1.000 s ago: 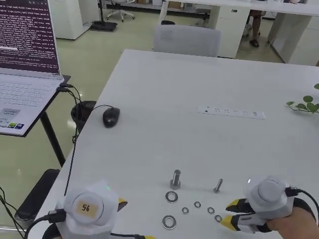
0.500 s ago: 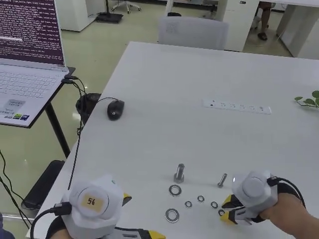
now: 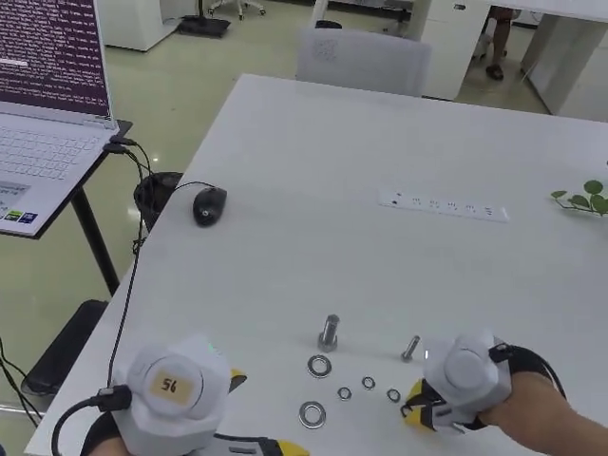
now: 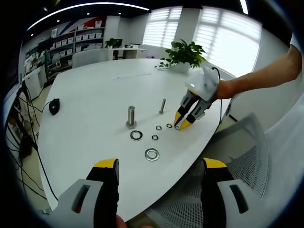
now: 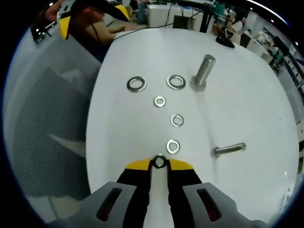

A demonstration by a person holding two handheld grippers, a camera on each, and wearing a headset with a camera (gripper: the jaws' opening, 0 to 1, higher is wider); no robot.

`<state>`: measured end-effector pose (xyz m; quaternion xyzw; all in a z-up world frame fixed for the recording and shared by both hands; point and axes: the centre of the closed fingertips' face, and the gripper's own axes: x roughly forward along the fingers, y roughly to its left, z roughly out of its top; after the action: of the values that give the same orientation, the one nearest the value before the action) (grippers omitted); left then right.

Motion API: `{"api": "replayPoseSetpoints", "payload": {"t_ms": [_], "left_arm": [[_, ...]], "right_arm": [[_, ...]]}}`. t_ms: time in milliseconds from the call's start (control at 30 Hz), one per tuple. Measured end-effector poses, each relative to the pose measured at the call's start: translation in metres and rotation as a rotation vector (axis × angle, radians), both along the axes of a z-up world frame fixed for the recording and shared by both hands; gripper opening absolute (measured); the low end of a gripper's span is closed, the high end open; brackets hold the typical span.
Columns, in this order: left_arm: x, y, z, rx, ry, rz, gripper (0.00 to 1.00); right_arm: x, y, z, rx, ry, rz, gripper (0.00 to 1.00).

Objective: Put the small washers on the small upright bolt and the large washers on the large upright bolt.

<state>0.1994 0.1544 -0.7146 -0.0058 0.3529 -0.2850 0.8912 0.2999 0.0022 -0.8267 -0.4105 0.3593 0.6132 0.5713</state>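
On the white office worktop [image 3: 380, 142], the right tool [image 5: 159, 167] pinches a small washer [image 5: 160, 161] at its tips. The small bolt [image 5: 229, 150] stands near, ahead and slightly right. The left tool [image 4: 160, 164] hangs open, farther off.

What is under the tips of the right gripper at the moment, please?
One small washer sits pinched between the tips of the right gripper, over the white table. From the head view, the gripper's body covers it, so whether it touches the table is hidden.
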Motion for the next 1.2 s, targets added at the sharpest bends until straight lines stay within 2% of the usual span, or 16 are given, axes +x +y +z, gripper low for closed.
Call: {"api": "replayPoseSetpoints", "payload": {"t_ms": [100, 333, 600, 800, 1000, 1100, 1200], "left_arm": [[0.001, 0.001, 0.001, 0.002, -0.002, -0.002, 0.7], [0.004, 0.01, 0.001, 0.009, -0.003, 0.006, 0.7], [0.006, 0.013, 0.002, 0.01, -0.006, 0.015, 0.7], [0.006, 0.011, 0.003, 0.009, -0.006, 0.017, 0.7], [0.005, 0.009, 0.002, 0.009, -0.006, 0.013, 0.7], [0.005, 0.009, 0.003, 0.011, -0.007, 0.011, 0.7], [0.005, 0.008, 0.004, 0.011, -0.01, 0.011, 0.7]], "right_arm": [[0.002, 0.001, 0.001, 0.034, 0.02, -0.085, 0.14], [0.003, -0.002, 0.003, 0.054, 0.003, -0.11, 0.13], [0.014, -0.003, 0.016, 0.085, -0.008, -0.152, 0.13], [0.034, -0.004, 0.043, 0.121, -0.061, -0.189, 0.13], [0.063, -0.001, 0.073, 0.157, -0.118, -0.229, 0.13], [0.072, 0.002, 0.081, 0.161, -0.13, -0.232, 0.13], [0.079, 0.004, 0.08, 0.141, -0.133, -0.217, 0.13]]}}
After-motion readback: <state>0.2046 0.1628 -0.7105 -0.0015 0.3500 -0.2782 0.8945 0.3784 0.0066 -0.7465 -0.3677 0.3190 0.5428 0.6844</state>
